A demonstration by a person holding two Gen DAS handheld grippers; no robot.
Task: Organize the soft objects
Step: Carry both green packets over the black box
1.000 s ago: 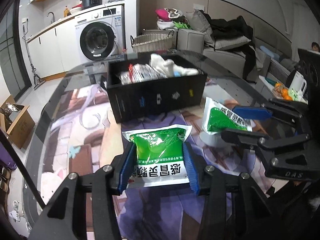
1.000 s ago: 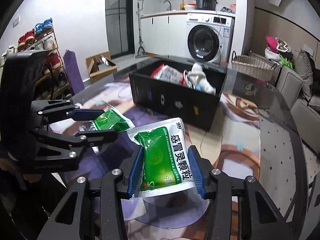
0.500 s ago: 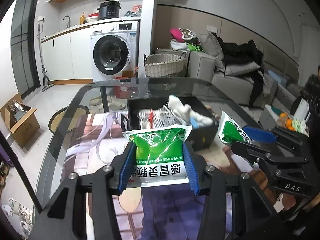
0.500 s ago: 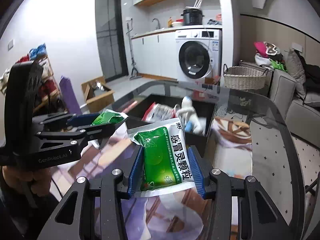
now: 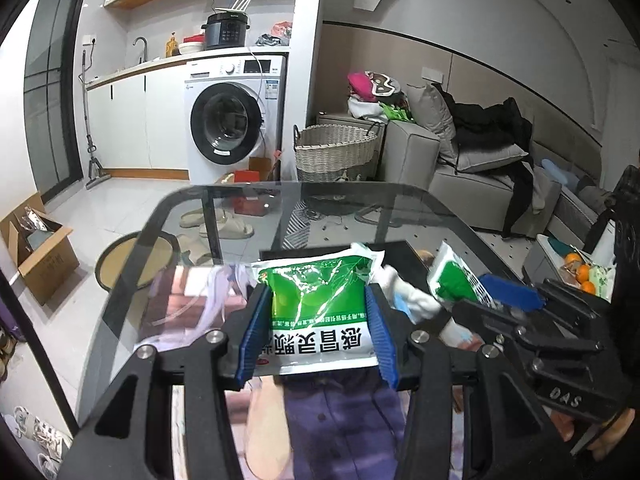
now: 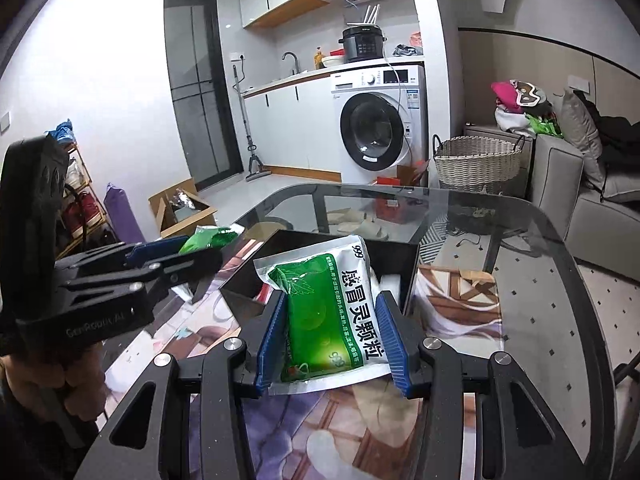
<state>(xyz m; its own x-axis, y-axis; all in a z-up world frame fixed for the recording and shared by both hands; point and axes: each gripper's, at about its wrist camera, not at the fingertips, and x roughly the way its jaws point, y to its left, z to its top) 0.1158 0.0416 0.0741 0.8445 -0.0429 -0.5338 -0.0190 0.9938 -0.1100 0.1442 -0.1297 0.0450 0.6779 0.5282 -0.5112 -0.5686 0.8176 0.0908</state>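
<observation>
My left gripper point(image 5: 318, 328) is shut on a green and white medicine pouch point(image 5: 318, 312), held up over the near side of the black box point(image 5: 408, 252), which it mostly hides. My right gripper point(image 6: 334, 340) is shut on a second green and white pouch point(image 6: 328, 304), held above the black box point(image 6: 396, 256). White soft items point(image 5: 404, 288) lie in the box. The right gripper and its pouch point(image 5: 456, 280) show at the right of the left wrist view. The left gripper and its pouch point(image 6: 208, 238) show at the left of the right wrist view.
The box stands on a glass table point(image 6: 540, 280) with a printed mat point(image 6: 452, 304). Beyond the table are a washing machine point(image 5: 232, 120), a wicker basket point(image 5: 336, 152), a sofa point(image 5: 480, 176) and a cardboard box point(image 5: 40, 252) on the floor.
Both grippers have risen and moved forward with their pouches, from low above the mat in front of the box to high over the box.
</observation>
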